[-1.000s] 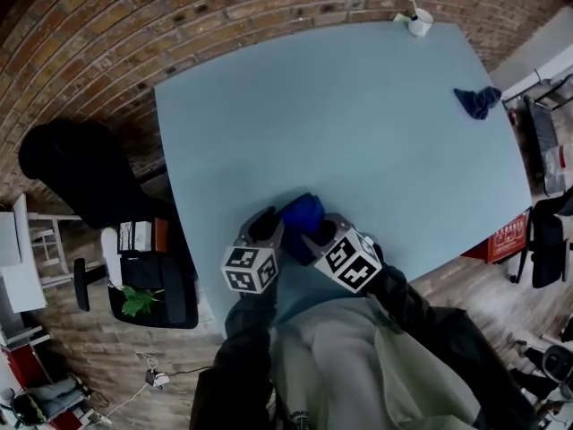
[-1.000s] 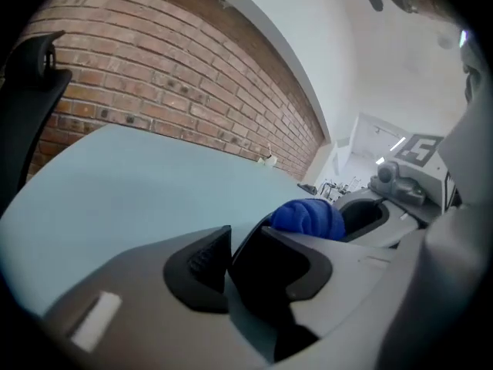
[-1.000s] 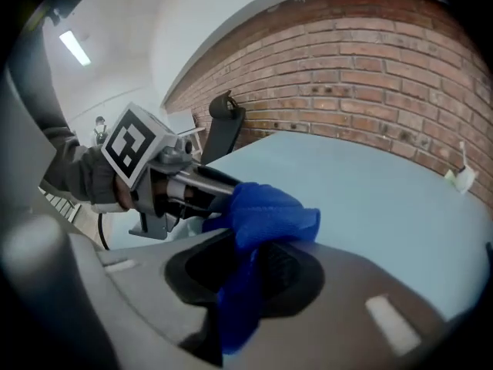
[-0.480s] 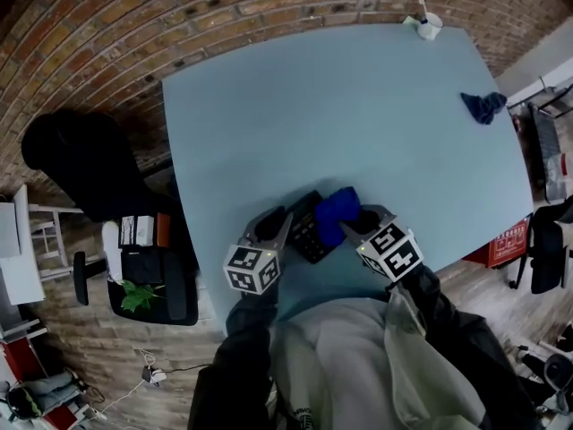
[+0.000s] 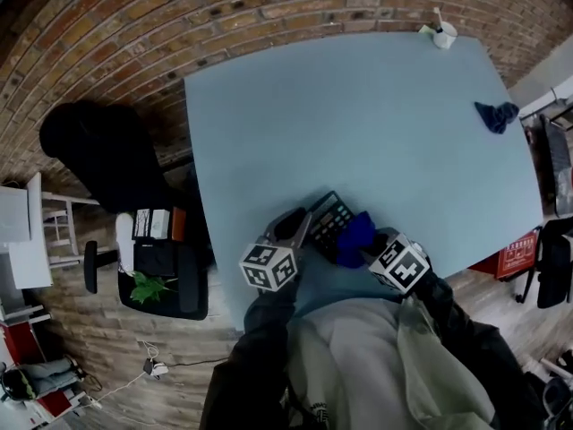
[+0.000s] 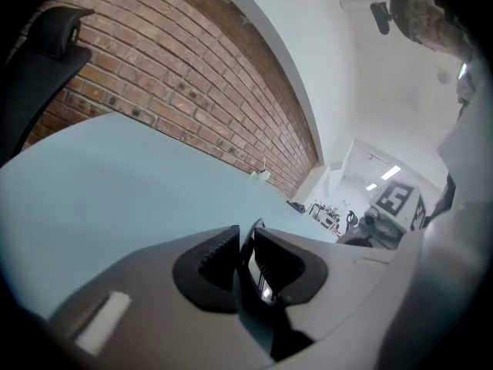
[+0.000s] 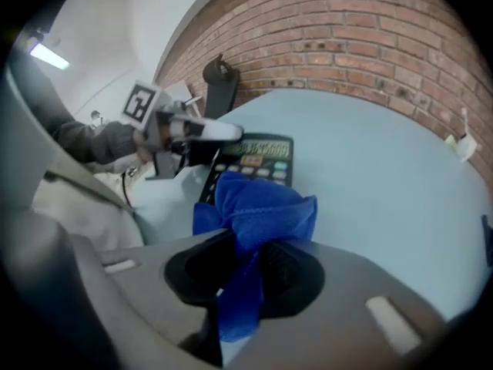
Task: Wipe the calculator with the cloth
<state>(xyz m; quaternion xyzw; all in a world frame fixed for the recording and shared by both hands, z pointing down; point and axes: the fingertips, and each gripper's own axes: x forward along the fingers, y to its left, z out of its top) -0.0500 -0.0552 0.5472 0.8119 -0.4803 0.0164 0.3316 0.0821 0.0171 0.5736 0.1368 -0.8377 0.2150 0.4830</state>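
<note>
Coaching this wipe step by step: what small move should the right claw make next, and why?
Probably drag the cloth in the right claw across the calculator keys. The cloth is pinched and bunched over the keypad's near end, and the left claw, which has just been closing, grips the calculator's edge, so it looks steadied.

Calculator (image 5: 329, 215) on table (image 5: 358, 106), close to the near edge, with cloth (image 5: 356, 238) against its right end. Cup (image 5: 444, 36) at the table's far right corner, second cloth (image 5: 496, 115) by the right edge, both well apart from the calculator. Chair (image 5: 98, 150) off the table's left side, plant (image 5: 148, 287) nearer than it.
</note>
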